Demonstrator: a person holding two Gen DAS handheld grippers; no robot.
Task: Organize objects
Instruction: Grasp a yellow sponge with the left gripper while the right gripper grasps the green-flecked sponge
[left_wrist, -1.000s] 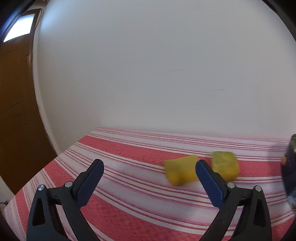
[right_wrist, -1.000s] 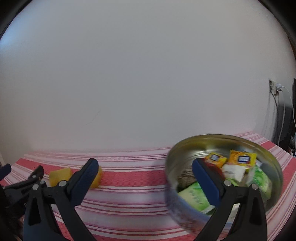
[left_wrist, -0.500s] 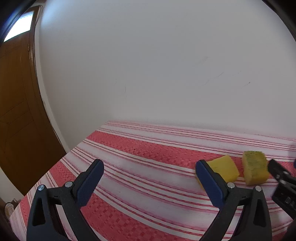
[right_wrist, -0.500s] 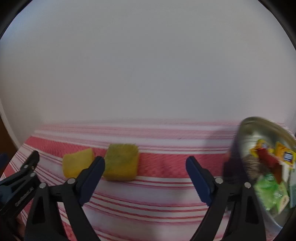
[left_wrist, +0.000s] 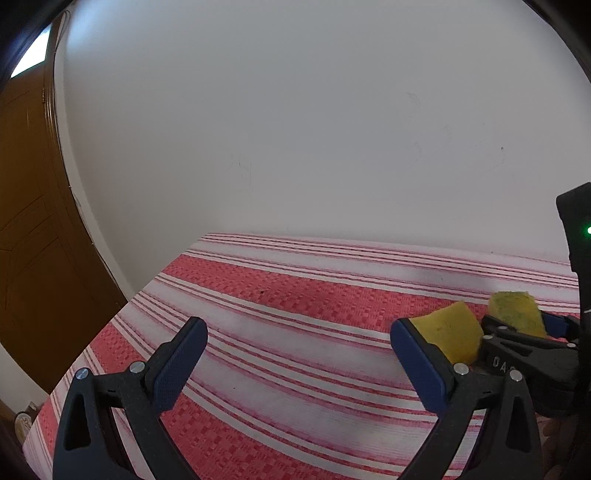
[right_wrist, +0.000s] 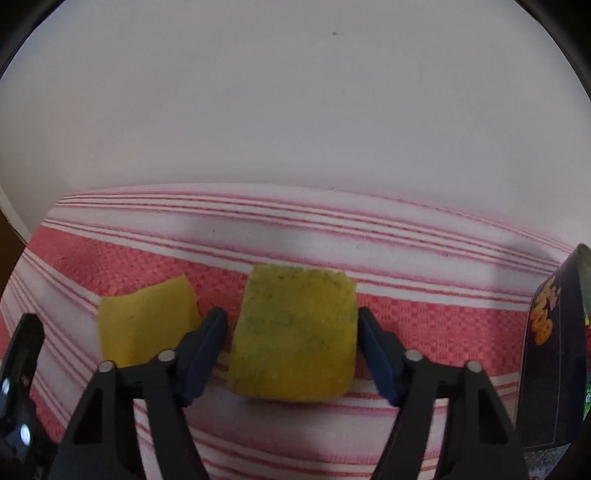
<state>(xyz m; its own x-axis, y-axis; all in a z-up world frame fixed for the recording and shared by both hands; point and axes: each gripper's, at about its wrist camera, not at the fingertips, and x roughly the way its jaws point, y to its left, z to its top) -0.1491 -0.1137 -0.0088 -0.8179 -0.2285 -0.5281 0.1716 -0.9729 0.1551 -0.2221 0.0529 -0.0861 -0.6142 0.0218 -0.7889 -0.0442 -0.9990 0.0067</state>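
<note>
**Straddling the green-flecked sponge**

R gripper (right_wrist: 291, 332) sits low over the striped cloth (right_wrist: 424, 325), jaws spread, one each side of the green-flecked sponge (right_wrist: 295, 332), close but w/ a slim gap on the left; not clamped. Plain yellow sponge (right_wrist: 144, 325) lies just beside it. L gripper (left_wrist: 295, 362) hovers w/ jaws wide apart, nothing between. Dark tin (right_wrist: 554, 354) at far right.

Soft daylight, fisheye-warped edges, right view blurred

Black plastic arms, blue ribbed pads (left_wrist: 177, 363) and silver screws are noted on both grippers; one green indicator light (left_wrist: 588, 230) is lit.
</note>
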